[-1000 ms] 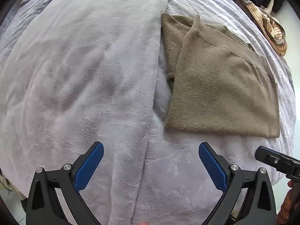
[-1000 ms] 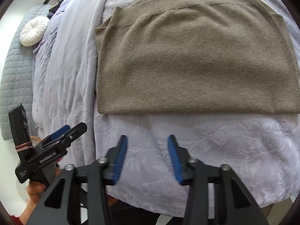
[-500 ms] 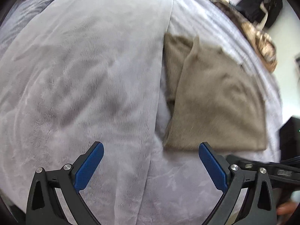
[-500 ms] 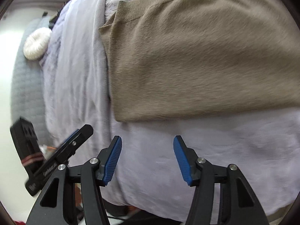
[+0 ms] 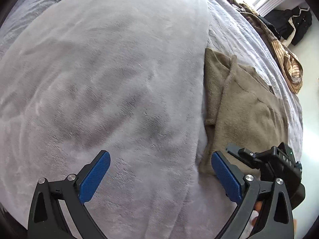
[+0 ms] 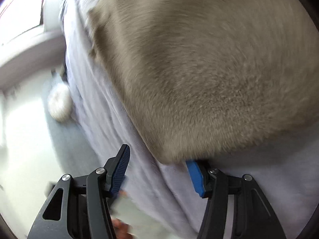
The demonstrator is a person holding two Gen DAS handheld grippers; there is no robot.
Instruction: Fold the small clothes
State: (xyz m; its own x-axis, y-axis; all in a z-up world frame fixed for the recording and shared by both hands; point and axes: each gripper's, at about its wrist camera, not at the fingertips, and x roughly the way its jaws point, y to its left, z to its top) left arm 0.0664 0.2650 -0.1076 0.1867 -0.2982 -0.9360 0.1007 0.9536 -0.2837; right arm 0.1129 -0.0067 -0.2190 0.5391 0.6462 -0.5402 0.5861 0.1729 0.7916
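Note:
A folded olive-brown knit sweater (image 5: 247,119) lies flat on the pale lilac bed cover (image 5: 235,39). In the right wrist view it fills the upper right (image 6: 209,69), blurred. My left gripper (image 5: 159,173) is open and empty over the fleece blanket, left of the sweater's near corner. My right gripper (image 6: 157,169) is open wide at the sweater's near left corner; its right fingertip (image 6: 194,169) is tucked under the sweater's edge. The right gripper also shows in the left wrist view (image 5: 265,161).
A lilac fleece blanket (image 5: 103,83) covers the bed's left half. Striped brown clothing (image 5: 287,63) lies at the far right edge of the bed, dark clothes (image 5: 289,23) beyond it. A white round cushion (image 6: 59,103) sits left of the bed.
My right gripper has opened wider and moved forward to the sweater's near left corner, its right finger sliding under the edge. My left gripper stays open and shifted left over the blanket.

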